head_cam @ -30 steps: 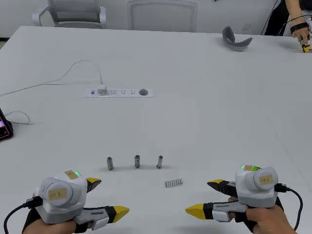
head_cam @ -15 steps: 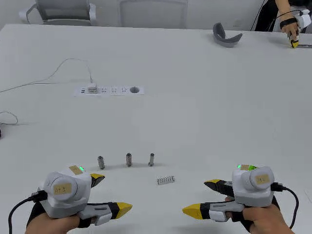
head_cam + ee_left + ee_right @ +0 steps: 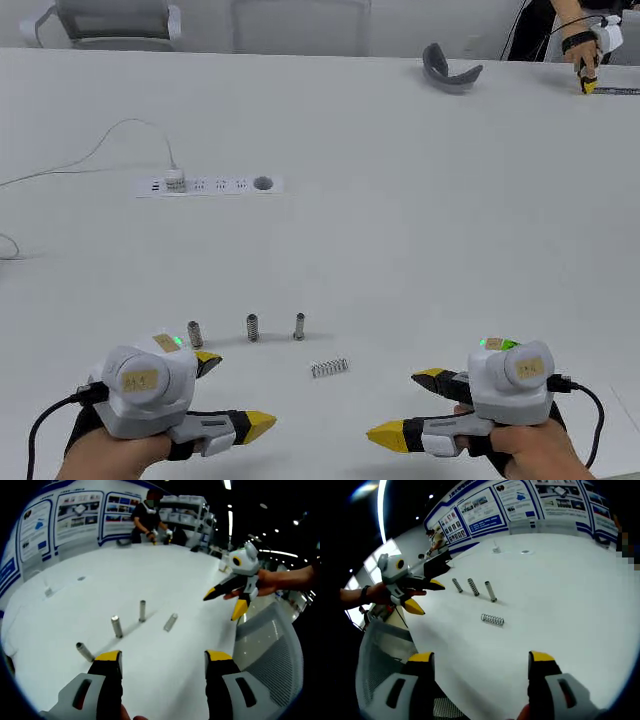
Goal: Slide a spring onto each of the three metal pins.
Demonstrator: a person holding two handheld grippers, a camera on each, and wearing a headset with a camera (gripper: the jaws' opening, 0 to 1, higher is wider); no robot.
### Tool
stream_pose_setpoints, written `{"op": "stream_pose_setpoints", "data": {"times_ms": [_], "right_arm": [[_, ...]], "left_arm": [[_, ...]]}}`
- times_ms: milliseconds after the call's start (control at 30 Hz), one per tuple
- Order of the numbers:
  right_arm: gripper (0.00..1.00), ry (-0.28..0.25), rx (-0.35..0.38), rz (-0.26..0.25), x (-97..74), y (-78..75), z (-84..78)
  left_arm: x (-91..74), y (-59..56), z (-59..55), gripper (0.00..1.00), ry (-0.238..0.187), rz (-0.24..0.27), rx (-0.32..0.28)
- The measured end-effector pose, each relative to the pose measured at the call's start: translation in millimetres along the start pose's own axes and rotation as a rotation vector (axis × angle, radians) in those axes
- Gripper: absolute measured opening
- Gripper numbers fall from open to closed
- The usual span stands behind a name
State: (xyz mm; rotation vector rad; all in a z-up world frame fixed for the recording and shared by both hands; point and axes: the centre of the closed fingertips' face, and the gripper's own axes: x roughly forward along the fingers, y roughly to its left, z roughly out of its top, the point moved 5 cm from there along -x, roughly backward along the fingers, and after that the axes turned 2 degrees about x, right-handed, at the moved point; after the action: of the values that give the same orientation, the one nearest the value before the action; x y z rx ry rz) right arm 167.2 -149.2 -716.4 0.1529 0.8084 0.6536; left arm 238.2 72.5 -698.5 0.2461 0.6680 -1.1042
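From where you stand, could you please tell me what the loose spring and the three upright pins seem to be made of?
The small silvery coil spring lying loose looks like bare steel wire: thin, open turns, faintly shiny. The three short upright grey pins look like dull unpainted metal, silver-grey; alloy unclear.

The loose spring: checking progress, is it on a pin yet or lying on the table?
Off: the spring lies on its side on the table, apart from the pins.

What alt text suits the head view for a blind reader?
Three metal pins stand in a row on a white table, a loose steel coil spring near them; the yellow-tipped left gripper and right gripper hover open nearby.
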Motion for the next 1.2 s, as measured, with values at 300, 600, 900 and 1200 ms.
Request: {"op": "stream_pose_setpoints", "data": {"times_ms": [300,600,900,1200], "right_arm": [[0.78,0.007,0.003,-0.002,-3.2,1.8,-4.0],[0.78,0.0,0.006,-0.003,-6.9,3.2,-3.1],[0.78,0.001,0.005,-0.003,-10.0,3.3,-3.1],[0.78,0.011,0.012,0.003,-10.3,2.9,-7.0]], "left_arm": [[15.1,-4.2,12.9,0.67,0.003,-0.028,0.038],[33.3,-11.9,19.2,0.64,0.036,-0.065,0.092],[59.9,-16.8,25.3,0.57,0.055,-0.099,0.123],[86.7,-15.6,23.4,0.46,0.067,-0.112,0.095]]}}
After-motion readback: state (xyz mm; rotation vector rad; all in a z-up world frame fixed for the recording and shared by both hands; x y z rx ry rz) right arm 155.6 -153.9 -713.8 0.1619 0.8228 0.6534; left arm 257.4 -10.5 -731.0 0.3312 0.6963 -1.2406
